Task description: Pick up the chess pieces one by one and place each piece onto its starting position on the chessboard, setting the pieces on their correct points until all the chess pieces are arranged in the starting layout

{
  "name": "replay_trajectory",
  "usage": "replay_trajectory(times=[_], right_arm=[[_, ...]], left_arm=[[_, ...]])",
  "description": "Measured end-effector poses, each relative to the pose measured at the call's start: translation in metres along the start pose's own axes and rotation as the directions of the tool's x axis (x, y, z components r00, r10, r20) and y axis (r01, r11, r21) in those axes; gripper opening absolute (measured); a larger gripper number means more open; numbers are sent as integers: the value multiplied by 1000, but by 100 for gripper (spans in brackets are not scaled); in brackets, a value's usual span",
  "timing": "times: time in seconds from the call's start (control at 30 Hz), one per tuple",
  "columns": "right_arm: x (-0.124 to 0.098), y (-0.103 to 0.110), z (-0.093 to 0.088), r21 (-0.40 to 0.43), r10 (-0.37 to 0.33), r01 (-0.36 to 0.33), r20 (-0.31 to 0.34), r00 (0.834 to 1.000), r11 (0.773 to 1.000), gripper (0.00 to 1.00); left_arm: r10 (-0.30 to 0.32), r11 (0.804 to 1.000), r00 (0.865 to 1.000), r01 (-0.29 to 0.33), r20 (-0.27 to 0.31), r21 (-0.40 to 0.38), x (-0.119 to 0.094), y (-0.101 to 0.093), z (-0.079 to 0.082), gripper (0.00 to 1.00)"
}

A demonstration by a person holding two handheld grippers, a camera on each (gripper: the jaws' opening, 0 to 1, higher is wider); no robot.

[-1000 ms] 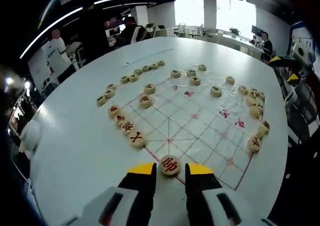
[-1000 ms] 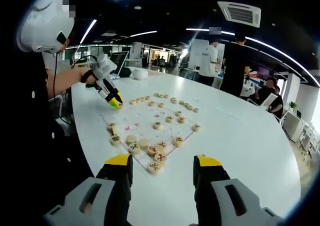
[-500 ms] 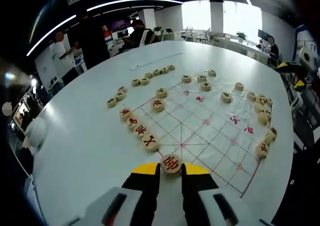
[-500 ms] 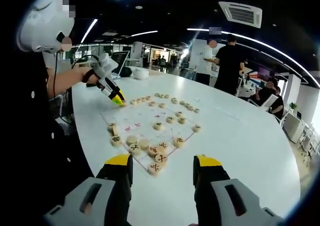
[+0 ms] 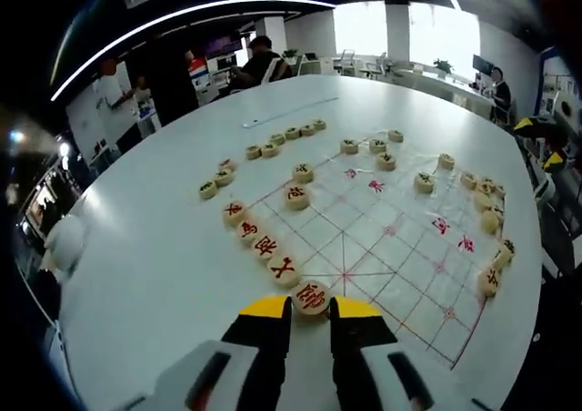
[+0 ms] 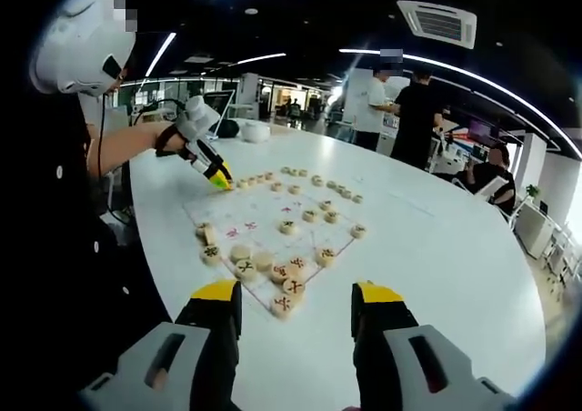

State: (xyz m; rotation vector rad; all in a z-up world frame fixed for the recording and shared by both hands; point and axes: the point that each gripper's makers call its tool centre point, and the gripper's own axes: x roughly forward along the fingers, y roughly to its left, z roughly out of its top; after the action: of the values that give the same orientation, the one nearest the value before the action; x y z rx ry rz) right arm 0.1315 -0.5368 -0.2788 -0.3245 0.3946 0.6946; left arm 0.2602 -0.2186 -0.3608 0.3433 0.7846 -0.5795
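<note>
My left gripper (image 5: 311, 304) is shut on a round wooden chess piece with a red character (image 5: 311, 296), at the near edge of the chessboard (image 5: 373, 238). A row of red-marked pieces (image 5: 259, 244) runs along that edge to the piece's left. Black-marked pieces (image 5: 293, 132) line up off the board's far left corner. More pieces (image 5: 487, 213) cluster along the right edge. In the right gripper view my right gripper (image 6: 298, 309) hangs open above the table, short of a pile of pieces (image 6: 273, 270) on the chessboard (image 6: 264, 222). The left gripper (image 6: 219, 180) shows at the board's far corner.
The board lies on a large white round table (image 5: 155, 265) with bare surface on the left. A person's arm (image 6: 127, 147) holds the left gripper. People stand beyond the table's far side (image 6: 414, 111). A white object (image 6: 255, 133) rests far back on the table.
The left gripper's jaws closed on the red-marked piece, from a wide gap to a tight hold. Seen from the right gripper view, the left gripper has shifted slightly right. The right gripper stayed still.
</note>
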Motion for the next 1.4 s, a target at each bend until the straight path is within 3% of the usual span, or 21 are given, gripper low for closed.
replay_trajectory(times=[0.23,0.33,0.4,0.7,0.8,0.87,0.97,1.07,1.17,1.4], right_arm=[[1,-1,2,-4,-4,4,-1,1000,1000,49],[0,-1,4,-6,-5,5,3,1000,1000,49],[-1,-2,5,-8,-7,7,3,1000,1000,49],[0,2,5,-10,0,0,10,1000,1000,49],[0,2,5,-11,3,-3,13,1000,1000,49],[0,3,6,-10,6,-6,18,1000,1000,49],[1,2,8,-4,7,-7,33,999,1000,49],[3,0,14,11,5,-6,62,998,1000,50],[4,0,15,5,7,-7,63,998,1000,51],[8,-3,10,-11,6,-6,47,999,1000,51]], left_arm=[[-12,1000,1000,12,-9,-17,3,0,-6,20],[-24,1000,1000,24,-1,-8,2,-1,-7,25],[-39,999,999,39,16,-17,-1,-4,-5,29],[-21,999,998,18,67,43,-28,-13,9,30],[-45,997,994,39,96,61,-41,-21,12,32],[-82,992,986,67,142,108,-53,-29,14,36],[-102,990,975,81,199,114,-74,-33,9,39],[-99,992,960,73,262,107,-101,-30,1,44],[-92,992,956,64,279,108,-120,-28,-12,48],[-13,1000,942,11,334,9,-171,-12,-48,52]])
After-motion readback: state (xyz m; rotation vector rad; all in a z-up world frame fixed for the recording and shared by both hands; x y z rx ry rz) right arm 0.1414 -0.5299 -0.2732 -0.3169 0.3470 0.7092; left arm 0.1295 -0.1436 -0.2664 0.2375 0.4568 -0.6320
